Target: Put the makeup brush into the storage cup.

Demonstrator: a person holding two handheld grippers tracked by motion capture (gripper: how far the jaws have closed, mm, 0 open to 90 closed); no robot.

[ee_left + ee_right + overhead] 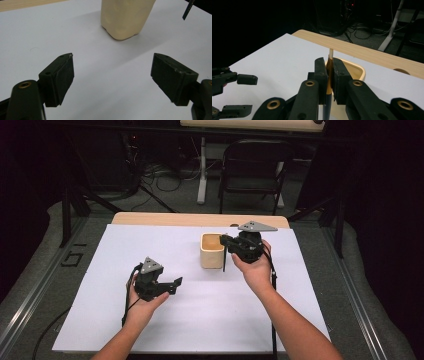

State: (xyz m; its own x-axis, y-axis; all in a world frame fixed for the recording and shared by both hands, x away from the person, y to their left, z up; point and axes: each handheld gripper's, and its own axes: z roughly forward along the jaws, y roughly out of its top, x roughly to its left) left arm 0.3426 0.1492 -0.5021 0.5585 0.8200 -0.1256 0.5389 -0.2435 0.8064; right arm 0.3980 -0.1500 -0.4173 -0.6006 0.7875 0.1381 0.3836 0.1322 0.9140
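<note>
A pale wooden table [150,218] runs across the middle of the high view, and nearly all of its top lies under a big white rectangular sheet [125,255], with just a strip of wood showing along the far edge. On that sheet, a little right of centre and toward the far side, stands a cream square container with rounded corners [212,254], upright, its mouth open to the ceiling.

Over on the right, the person's right hand [256,270] has the right gripper [226,242] up just beside the container's right wall, its grey three-cornered plate on top. Look along its jaws in the right gripper view: they are clamped tight on a thin dark pencil with a tan band and a pale tip [328,75]. The pencil stands about upright between the pads, pale end sticking up above them, dark shaft dropping below. From above, that shaft [224,262] hangs down close alongside the container's right side, outside the mouth, and whether it touches the wall I cannot tell.

On the left, the left hand [142,307] holds the left gripper [176,285] low over bare white sheet, well apart from the container and pointing toward it. In the left gripper view its two black pads [63,77] stand wide apart with nothing between them, the container [125,20] straight ahead.
</note>
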